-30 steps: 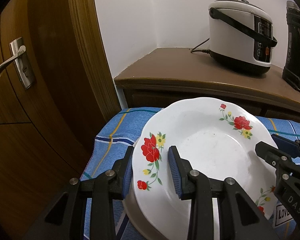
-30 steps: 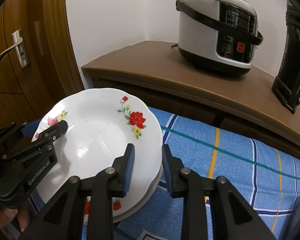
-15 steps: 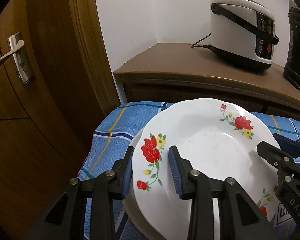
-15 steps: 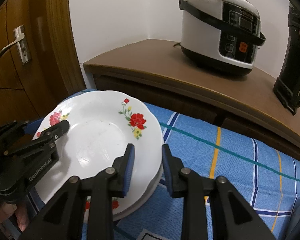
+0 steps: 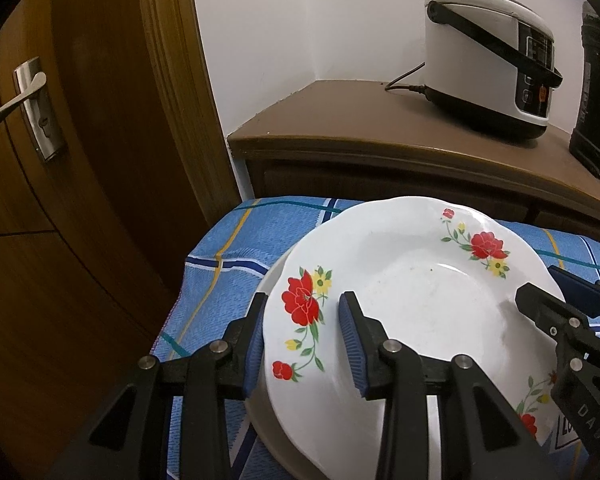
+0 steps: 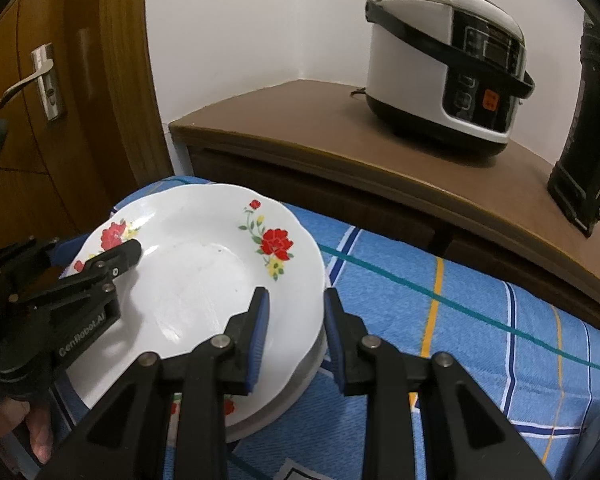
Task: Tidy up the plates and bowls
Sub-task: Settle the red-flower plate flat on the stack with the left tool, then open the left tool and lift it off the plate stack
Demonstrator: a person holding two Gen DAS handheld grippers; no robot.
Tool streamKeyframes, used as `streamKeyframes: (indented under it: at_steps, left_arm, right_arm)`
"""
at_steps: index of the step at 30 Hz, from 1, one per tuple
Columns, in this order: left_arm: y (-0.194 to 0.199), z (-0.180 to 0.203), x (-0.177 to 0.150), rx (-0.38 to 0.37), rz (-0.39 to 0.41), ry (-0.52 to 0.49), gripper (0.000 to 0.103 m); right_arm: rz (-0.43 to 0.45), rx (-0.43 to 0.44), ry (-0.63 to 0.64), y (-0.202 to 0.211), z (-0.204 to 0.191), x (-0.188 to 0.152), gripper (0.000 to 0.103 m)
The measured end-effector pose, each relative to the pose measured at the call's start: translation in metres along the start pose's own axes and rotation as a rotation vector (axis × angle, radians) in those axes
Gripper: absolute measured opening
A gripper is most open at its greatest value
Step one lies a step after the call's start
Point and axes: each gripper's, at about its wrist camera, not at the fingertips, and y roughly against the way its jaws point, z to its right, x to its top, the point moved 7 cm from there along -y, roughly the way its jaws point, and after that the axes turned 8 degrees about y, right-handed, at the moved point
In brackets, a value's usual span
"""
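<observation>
Nearest the cameras, the left gripper (image 5: 302, 340) is seen astride the near-left rim of the top flowered plate (image 5: 420, 300); a clear gap shows on the inner side of the rim, so that pad at least is not pressed, and the jaws have been easing apart over the last second with the rim between them. The right gripper (image 6: 294, 332) straddles the opposite rim at a narrow setting; whether its pads bear on the china cannot be told. The plate is seated on a stack of similar plates (image 6: 300, 372) upon the blue checked cloth (image 6: 460, 320). The step is judged to be the release of the plate onto the stack: both jaws should be opened fully and drawn back along the rim line, without lifting, so the plate is not dragged off centre. Against the earlier frames the plate sits slightly lower and farther from the wooden cabinet (image 5: 340, 140) bearing the rice cooker (image 5: 488, 60). Both grippers' places appear unchanged.
</observation>
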Motion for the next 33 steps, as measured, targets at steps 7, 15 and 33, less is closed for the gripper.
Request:
streamKeyframes:
  at_steps: [7, 15, 33]
  left_arm:
    - [0.000, -0.002, 0.000, -0.001, 0.000, 0.000, 0.039]
    - [0.004, 0.002, 0.000, 0.025, 0.022, -0.034, 0.040]
    - [0.021, -0.001, 0.010, 0.033, 0.104, -0.032, 0.061]
  right_arm:
    - [0.001, -0.002, 0.005, -0.001, 0.000, 0.000, 0.028]
    - [0.002, -0.020, 0.020, -0.002, -0.002, -0.001, 0.028]
    - [0.038, -0.014, -0.031, 0.006, 0.005, -0.004, 0.057]
